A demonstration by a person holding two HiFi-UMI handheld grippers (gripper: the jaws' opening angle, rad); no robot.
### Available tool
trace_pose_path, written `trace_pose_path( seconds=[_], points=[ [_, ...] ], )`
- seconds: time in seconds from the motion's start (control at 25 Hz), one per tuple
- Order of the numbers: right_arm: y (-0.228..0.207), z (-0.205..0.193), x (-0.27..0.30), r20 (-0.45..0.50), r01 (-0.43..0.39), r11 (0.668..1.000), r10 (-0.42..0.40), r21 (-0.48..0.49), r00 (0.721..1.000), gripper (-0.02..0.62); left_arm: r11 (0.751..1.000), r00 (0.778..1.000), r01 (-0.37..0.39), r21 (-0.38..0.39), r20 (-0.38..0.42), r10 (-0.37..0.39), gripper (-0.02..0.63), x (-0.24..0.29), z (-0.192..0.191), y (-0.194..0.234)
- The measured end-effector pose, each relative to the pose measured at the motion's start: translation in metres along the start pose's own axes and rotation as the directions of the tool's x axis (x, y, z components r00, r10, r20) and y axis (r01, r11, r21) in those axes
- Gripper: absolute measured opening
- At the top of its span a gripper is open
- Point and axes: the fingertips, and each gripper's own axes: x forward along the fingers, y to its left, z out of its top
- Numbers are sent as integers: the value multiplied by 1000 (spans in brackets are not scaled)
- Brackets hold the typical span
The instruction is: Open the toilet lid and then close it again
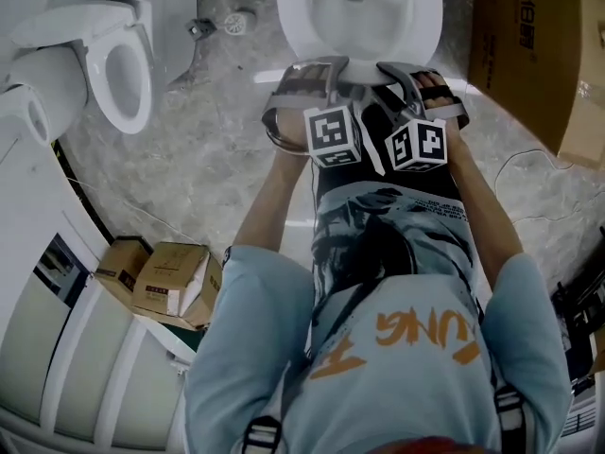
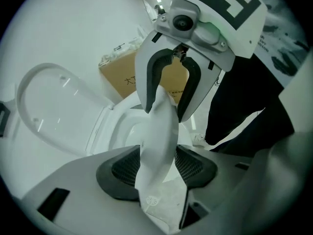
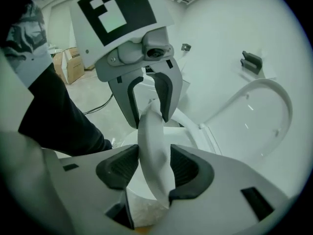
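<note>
A white toilet stands at the top of the head view, its bowl showing. Its lid stands upright at the back. Both grippers grip the front rim of a white hinged ring, apparently the seat, which is raised off the bowl. My left gripper has that rim between its dark pads. Close beside it, my right gripper is shut on the same rim. Each gripper view shows the other gripper facing it.
A second toilet stands at the far left. A large cardboard box lies at the right, small boxes at the lower left. A cable runs over the marble floor, and a floor drain sits between the toilets.
</note>
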Motion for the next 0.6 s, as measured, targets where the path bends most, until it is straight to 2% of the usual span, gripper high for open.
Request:
trace_pose_path(
  seconds=[0.28,0.48,0.6],
  points=[
    [-51,27,-34,26,94,995,-94,20,995,210,995,996,-84,-51,32,86,230,-42,16,50],
    [-86,43,-57,44,158,987,-160,40,986,195,973,987,-120,-199,82,139,225,-69,30,83],
    [-104,52,-68,46,182,982,-184,40,982,195,958,980,-152,-241,88,178,225,-83,35,101]
  ],
)
